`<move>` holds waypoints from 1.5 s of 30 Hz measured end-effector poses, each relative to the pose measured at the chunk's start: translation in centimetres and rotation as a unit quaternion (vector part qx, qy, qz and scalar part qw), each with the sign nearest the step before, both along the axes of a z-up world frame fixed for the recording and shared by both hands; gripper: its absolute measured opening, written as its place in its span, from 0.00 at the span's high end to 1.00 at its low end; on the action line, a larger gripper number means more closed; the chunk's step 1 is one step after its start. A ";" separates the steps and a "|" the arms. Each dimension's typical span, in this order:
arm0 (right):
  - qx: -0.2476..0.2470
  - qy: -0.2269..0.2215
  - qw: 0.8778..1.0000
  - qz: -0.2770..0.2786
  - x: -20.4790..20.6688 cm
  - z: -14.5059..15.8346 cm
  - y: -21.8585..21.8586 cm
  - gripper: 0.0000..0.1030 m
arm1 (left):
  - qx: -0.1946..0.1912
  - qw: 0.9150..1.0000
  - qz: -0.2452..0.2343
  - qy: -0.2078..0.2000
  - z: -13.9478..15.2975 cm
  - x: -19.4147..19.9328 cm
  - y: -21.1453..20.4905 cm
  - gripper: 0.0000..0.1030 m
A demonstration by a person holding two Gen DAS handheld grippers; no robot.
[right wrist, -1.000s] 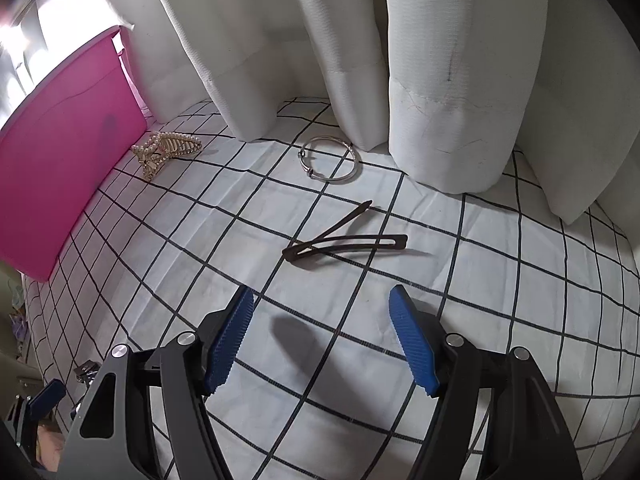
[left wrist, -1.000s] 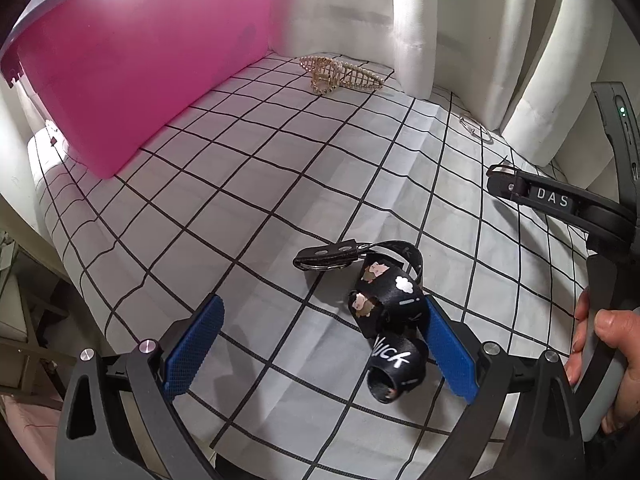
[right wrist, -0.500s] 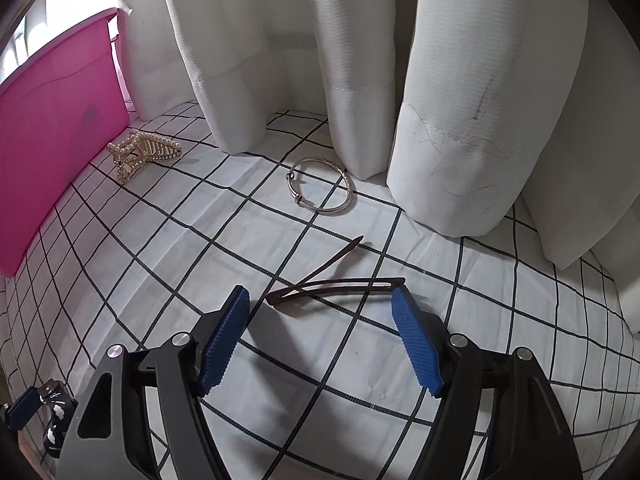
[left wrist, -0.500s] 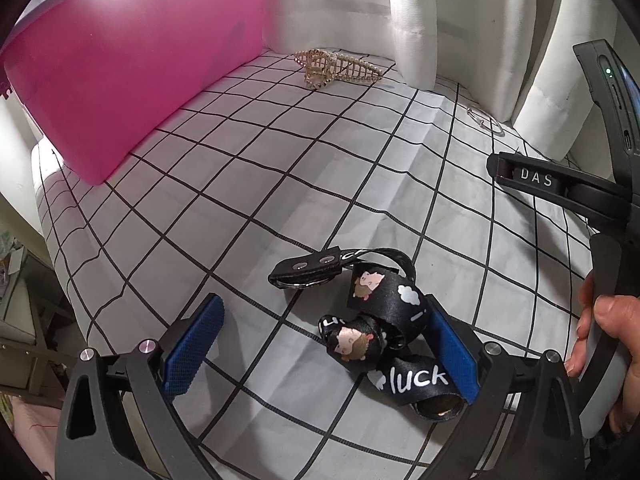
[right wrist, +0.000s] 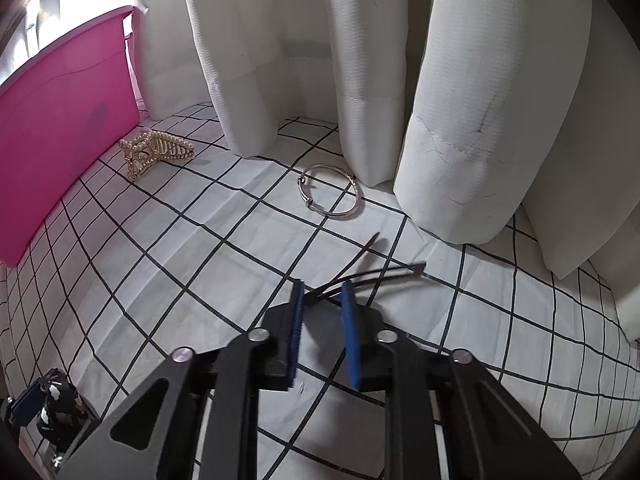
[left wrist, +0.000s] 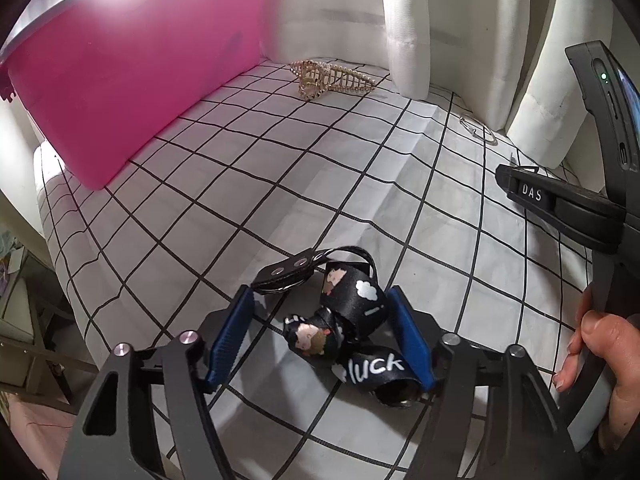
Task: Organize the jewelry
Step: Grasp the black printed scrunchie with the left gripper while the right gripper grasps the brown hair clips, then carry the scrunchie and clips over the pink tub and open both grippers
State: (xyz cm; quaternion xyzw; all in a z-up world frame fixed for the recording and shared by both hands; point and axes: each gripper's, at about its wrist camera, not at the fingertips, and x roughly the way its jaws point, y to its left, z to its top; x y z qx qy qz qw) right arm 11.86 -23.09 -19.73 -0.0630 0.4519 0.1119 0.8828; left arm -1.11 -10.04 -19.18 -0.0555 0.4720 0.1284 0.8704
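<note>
- Left wrist view shows the left gripper (left wrist: 320,334) low over a white cloth with a black grid (left wrist: 280,184), its jaws having just been closing around a bunched black strap (left wrist: 352,320) printed with cartoon figures, a cloud and the word "luck".
- Its right blue pad touches the strap's folds; the left pad sits beside the strap's black leather tab (left wrist: 286,274), and whether it presses there I cannot tell.
- The strap lies near the cloth's near edge, well apart from the other pieces.
- Right wrist view shows the right gripper (right wrist: 320,292) with its jaws just brought nearly together on the near end of a dark slim hair clip (right wrist: 372,272), whose thin prongs stick out past the pads toward the curtain (right wrist: 460,120).
- A silver bangle (right wrist: 332,192) lies flat beyond the clip, just beside the curtain's hem at the cloth's far edge.
- A gold pearl-studded claw clip (right wrist: 156,152) rests toward the far left corner of the cloth, close beside a pink bin (right wrist: 60,120) that stands along the left edge.
- From the left camera the right gripper's black body appears at the right, with a person's hand (left wrist: 604,352) around its handle.
- The strap and the left gripper's blue pad also show in the bottom left corner of the right wrist view.
</note>
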 end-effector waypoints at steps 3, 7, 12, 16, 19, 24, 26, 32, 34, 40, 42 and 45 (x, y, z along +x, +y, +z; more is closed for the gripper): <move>0.006 0.000 1.000 0.001 -0.1 0.0 -0.2 0.97 | -0.003 1.000 -0.006 -0.003 0.3 0.1 0.0 0.72; 0.026 0.003 1.000 0.006 -0.5 0.2 -0.7 0.98 | -0.014 1.000 -0.008 -0.004 0.4 0.1 0.4 0.82; 0.043 0.006 0.999 0.007 -1.4 1.0 -1.0 0.98 | -0.024 1.000 -0.008 -0.013 1.1 0.0 1.1 0.84; 0.054 0.005 0.998 0.015 -2.3 2.2 -0.6 0.98 | -0.022 0.999 -0.013 -0.027 2.5 -0.2 1.8 0.84; 0.065 0.006 0.998 0.019 -2.9 3.2 -0.1 0.98 | -0.021 0.999 -0.016 -0.035 3.7 -0.3 2.5 0.84; 0.078 0.002 0.997 0.020 -3.8 5.2 0.5 0.98 | -0.017 0.998 -0.024 -0.054 6.5 -0.2 3.6 0.84; 0.087 0.000 0.996 0.019 -4.0 6.2 0.7 0.98 | -0.016 0.997 -0.028 -0.063 7.9 -0.1 4.1 0.84; 0.095 -0.018 0.995 0.022 -4.7 9.9 2.2 0.98 | -0.010 0.995 -0.036 -0.090 12.1 0.1 6.1 0.84; 0.096 -0.028 0.995 0.024 -4.9 11.3 2.9 0.98 | -0.009 0.994 -0.039 -0.100 13.4 0.3 6.7 0.84; 0.097 -0.060 0.993 0.027 -4.8 15.7 5.3 0.98 | -0.010 0.990 -0.050 -0.134 17.7 0.9 8.9 0.84; 0.096 -0.076 0.992 0.032 -4.6 17.4 6.6 0.98 | -0.011 0.988 -0.053 -0.145 19.2 1.2 9.9 0.84; 0.099 -0.094 0.990 0.039 -3.9 20.1 8.7 0.98 | -0.010 0.986 -0.055 -0.157 21.2 1.8 11.5 0.84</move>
